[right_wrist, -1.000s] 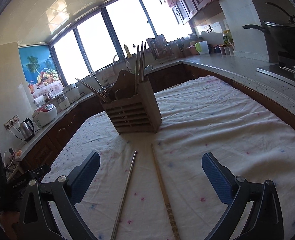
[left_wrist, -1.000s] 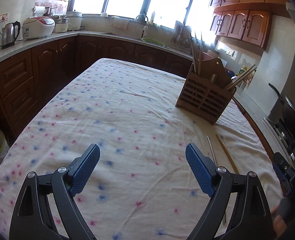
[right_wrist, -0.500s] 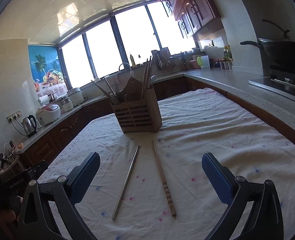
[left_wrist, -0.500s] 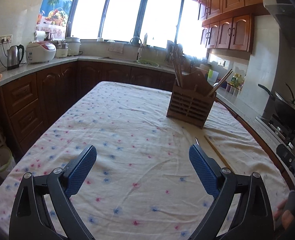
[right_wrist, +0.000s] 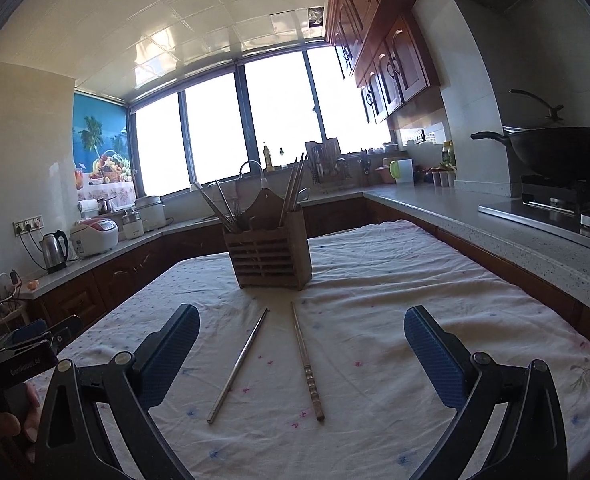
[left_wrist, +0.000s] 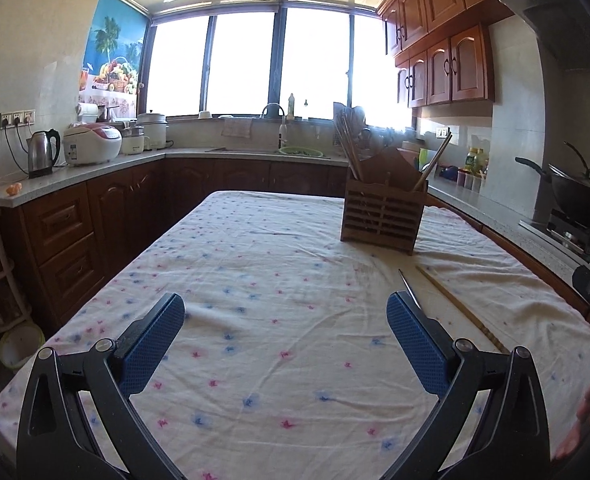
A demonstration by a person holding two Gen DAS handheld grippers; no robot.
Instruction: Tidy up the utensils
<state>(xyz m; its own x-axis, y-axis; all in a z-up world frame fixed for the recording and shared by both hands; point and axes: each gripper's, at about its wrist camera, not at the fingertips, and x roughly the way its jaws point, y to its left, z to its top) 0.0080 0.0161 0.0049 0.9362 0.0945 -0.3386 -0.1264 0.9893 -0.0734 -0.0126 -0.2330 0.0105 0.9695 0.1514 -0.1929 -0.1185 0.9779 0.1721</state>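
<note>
we find the wooden utensil holder (right_wrist: 269, 254) upright on the cloth-covered table (right_wrist: 435, 300), already carrying several chopsticks in its compartments. two pieces lie loose on the cloth just in front of the holder: a metal chopstick (right_wrist: 239, 364) and, beside it, a wooden chopstick (right_wrist: 307, 364), apart at the near ends and closer together toward the holder.

the right gripper (right_wrist: 301, 356) stands wide and empty, the two loose pieces lying between and below its fingers. the left gripper (left_wrist: 285, 344) is likewise spread wide with nothing in it, off to the holder's left side over bare cloth.

risks, in our judgement:
- both pieces are thin and lie flat; pads closing on them may pinch the loose, wrinkled cloth instead, or roll the metal one away.
- closing across both at once could take them crossed.
- a long piece gripped near one end may swing and miss its slot, or knock the holder.
</note>
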